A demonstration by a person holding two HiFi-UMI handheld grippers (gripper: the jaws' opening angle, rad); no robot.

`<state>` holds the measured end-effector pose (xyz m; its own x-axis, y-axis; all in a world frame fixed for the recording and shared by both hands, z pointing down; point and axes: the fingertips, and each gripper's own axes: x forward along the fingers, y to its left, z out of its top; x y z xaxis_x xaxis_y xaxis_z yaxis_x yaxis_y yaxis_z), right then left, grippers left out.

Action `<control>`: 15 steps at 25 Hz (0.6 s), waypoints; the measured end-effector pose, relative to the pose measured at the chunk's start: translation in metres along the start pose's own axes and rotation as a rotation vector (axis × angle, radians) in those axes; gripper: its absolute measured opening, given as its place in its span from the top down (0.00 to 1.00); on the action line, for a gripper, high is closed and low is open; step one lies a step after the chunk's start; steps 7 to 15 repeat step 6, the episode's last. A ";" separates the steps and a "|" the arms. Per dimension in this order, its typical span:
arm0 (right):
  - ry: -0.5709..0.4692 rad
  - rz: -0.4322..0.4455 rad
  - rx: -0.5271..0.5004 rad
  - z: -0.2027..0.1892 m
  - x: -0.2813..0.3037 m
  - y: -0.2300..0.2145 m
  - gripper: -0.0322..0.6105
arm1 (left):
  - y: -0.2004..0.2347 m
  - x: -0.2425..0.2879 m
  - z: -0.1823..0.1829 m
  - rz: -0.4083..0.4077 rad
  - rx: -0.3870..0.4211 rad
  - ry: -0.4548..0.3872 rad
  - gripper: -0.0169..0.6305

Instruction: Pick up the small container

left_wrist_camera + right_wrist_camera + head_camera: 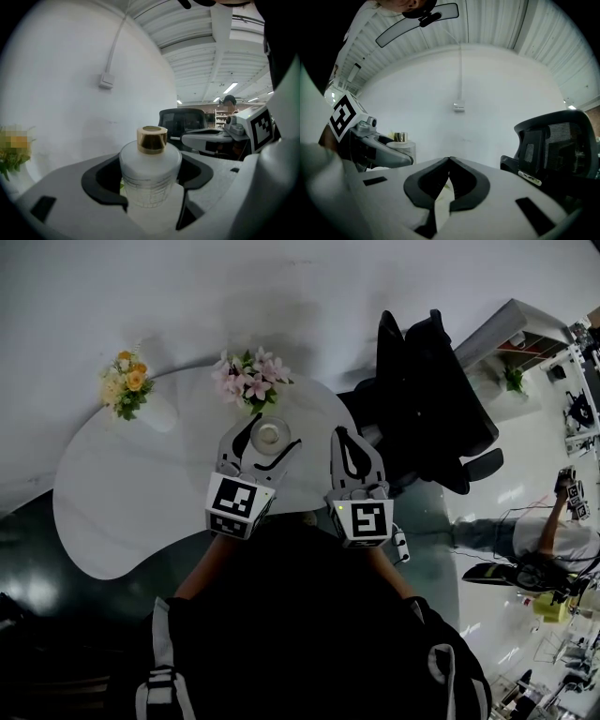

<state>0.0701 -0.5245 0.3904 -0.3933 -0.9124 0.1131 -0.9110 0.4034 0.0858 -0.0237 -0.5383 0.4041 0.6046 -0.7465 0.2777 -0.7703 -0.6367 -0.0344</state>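
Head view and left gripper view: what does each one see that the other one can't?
Only the head view shows the whole curved white table from above and the marker cube on the left gripper. Only the left gripper view shows the ceiling lights and the wall box with its cable. Both show the small container with its gold cap between the left gripper's jaws, the shut right gripper beside it, and the black chair.

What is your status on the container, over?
Left gripper clamps container, upright. Right gripper shut, empty, alongside. Pink flowers close behind it.
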 end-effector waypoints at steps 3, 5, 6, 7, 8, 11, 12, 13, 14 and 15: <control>-0.009 0.002 -0.002 -0.001 0.002 0.001 0.92 | 0.002 0.001 -0.001 0.002 0.003 0.002 0.45; -0.022 0.004 -0.003 -0.002 0.003 0.001 0.92 | 0.004 0.000 -0.002 0.008 0.015 0.009 0.45; -0.025 0.005 -0.004 -0.002 0.003 0.001 0.92 | 0.005 0.000 -0.003 0.011 0.023 0.014 0.45; -0.025 0.005 -0.004 -0.002 0.003 0.001 0.92 | 0.005 0.000 -0.003 0.011 0.023 0.014 0.45; -0.025 0.005 -0.004 -0.002 0.003 0.001 0.92 | 0.005 0.000 -0.003 0.011 0.023 0.014 0.45; -0.025 0.005 -0.004 -0.002 0.003 0.001 0.92 | 0.005 0.000 -0.003 0.011 0.023 0.014 0.45; -0.025 0.005 -0.004 -0.002 0.003 0.001 0.92 | 0.005 0.000 -0.003 0.011 0.023 0.014 0.45; -0.025 0.005 -0.004 -0.002 0.003 0.001 0.92 | 0.005 0.000 -0.003 0.011 0.023 0.014 0.45; -0.025 0.005 -0.004 -0.002 0.003 0.001 0.92 | 0.005 0.000 -0.003 0.011 0.023 0.014 0.45; -0.025 0.005 -0.004 -0.002 0.003 0.001 0.92 | 0.005 0.000 -0.003 0.011 0.023 0.014 0.45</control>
